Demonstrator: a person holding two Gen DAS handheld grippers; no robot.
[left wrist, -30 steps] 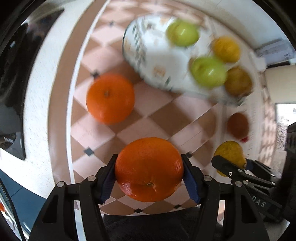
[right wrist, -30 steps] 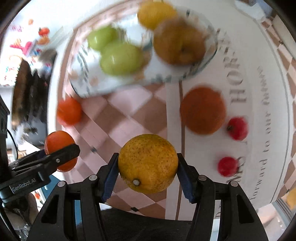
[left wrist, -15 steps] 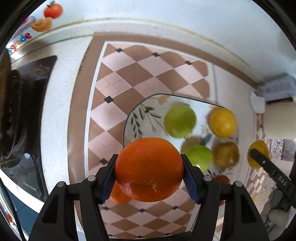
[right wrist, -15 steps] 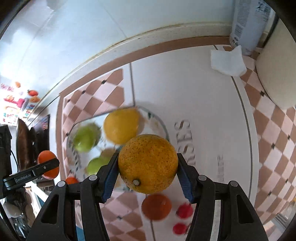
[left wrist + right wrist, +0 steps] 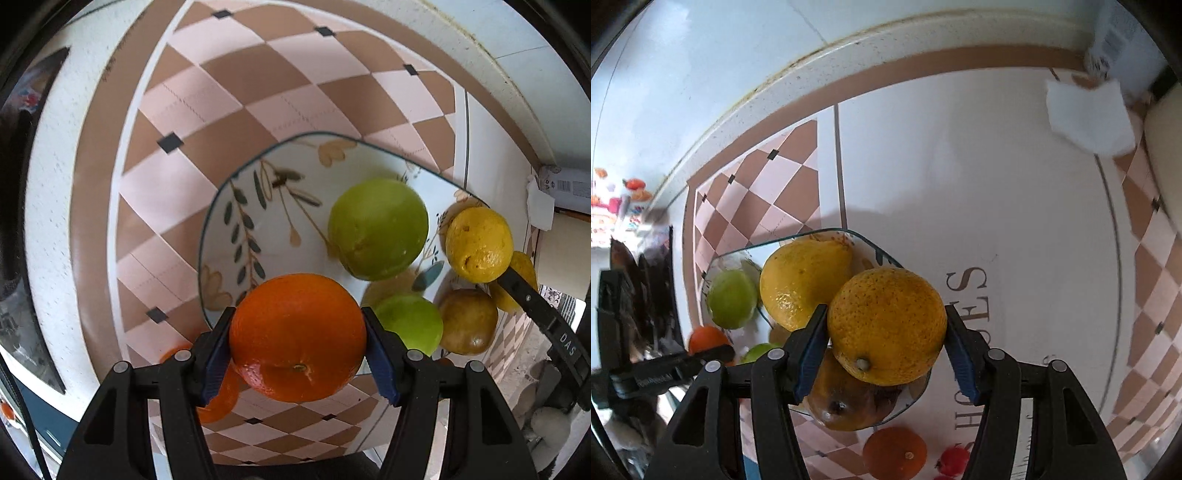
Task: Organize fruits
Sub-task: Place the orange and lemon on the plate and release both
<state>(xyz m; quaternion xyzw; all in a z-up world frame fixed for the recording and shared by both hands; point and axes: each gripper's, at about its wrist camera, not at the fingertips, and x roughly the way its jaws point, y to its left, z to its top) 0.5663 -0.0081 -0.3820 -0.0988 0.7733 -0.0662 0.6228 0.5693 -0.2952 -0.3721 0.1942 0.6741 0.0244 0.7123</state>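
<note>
Leaf-patterned plate point(image 5: 236, 236) on the checkered counter point(image 5: 229, 96) holds green apples point(image 5: 378, 229); left claw point(image 5: 297, 349) grasps an orange point(image 5: 297, 338), right claw point(image 5: 884, 341) is opening around a yellow citrus point(image 5: 886, 325).

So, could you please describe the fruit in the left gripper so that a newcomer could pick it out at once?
Find the leaf-patterned plate on the checkered mat. Over its near edge, the left gripper clamps an orange between blue pads. It is the only deep orange fruit at the plate: the fruits on it are green, yellow or brownish, and the fruit in the right gripper, whose jaws are opening, is yellow.

Both wrist cameras look steeply down, close over the shared plate point(image 5: 221, 229).
</note>
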